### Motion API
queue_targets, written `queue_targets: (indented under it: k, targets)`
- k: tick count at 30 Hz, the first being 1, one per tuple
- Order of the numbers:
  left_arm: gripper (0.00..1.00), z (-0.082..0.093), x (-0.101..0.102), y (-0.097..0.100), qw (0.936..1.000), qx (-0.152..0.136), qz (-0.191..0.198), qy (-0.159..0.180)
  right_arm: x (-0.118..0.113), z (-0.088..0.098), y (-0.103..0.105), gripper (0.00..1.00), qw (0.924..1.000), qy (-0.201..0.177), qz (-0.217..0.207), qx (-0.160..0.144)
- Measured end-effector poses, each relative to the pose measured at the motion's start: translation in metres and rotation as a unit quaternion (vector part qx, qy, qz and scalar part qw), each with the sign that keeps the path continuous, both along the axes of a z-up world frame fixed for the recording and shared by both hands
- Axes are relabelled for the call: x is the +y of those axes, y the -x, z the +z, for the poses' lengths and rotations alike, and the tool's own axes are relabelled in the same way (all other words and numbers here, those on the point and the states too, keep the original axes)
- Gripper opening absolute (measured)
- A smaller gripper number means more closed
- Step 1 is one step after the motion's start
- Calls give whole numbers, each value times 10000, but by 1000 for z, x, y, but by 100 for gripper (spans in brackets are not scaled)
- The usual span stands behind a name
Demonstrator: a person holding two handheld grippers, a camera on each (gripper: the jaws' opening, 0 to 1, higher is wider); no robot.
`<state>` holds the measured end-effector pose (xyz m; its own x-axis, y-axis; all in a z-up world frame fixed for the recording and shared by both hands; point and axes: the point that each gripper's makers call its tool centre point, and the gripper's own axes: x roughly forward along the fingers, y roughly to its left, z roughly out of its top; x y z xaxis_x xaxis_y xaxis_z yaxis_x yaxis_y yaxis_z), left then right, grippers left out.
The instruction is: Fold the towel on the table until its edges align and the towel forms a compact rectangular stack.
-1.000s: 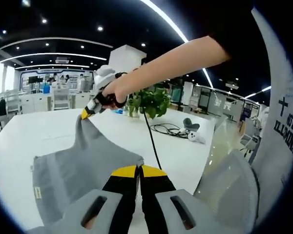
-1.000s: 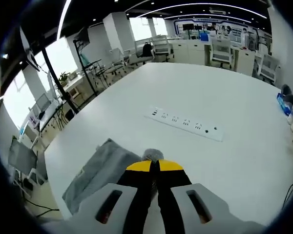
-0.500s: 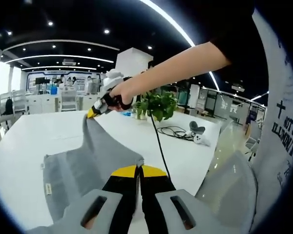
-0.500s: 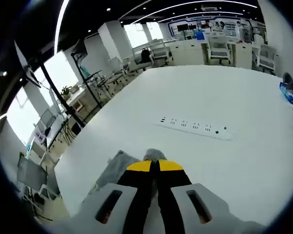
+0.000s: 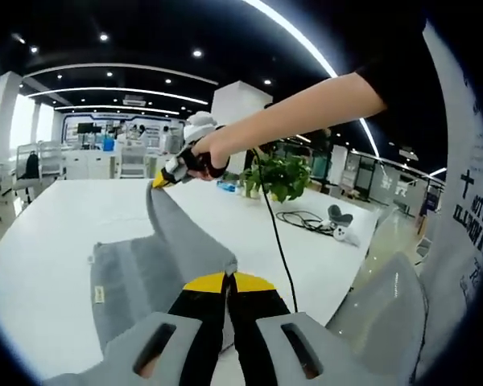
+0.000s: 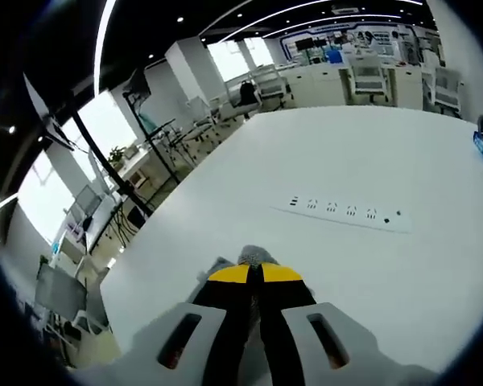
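— White table (image 5: 40, 265) in an open office; where's the towel?

— Grey towel (image 5: 145, 269) is on it, both near corners lifted. Left gripper (image 5: 225, 281) clenched on one corner, right gripper (image 5: 163, 179) clamped on the other, probably to carry that edge across.

— Obstacles?

— Beyond the towel: power strip (image 6: 344, 213), potted plant (image 5: 282, 175), cable (image 5: 302, 217). Well apart; fold path looks clear.

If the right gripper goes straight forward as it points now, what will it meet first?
Probably the bare white table: the right gripper, shut on the towel, aims a little left of the power strip. Depth is unclear, so it may pass above.
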<state>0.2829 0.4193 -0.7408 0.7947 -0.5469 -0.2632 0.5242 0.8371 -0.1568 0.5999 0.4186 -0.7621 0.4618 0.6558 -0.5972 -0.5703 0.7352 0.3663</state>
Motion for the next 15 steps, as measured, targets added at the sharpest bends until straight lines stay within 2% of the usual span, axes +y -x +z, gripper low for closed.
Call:
queue_targets:
  k: [15]
  targets:
    - [2, -19, 33, 9, 9982, 255, 540, 113, 36, -12, 4, 0, 9998, -56, 120, 125]
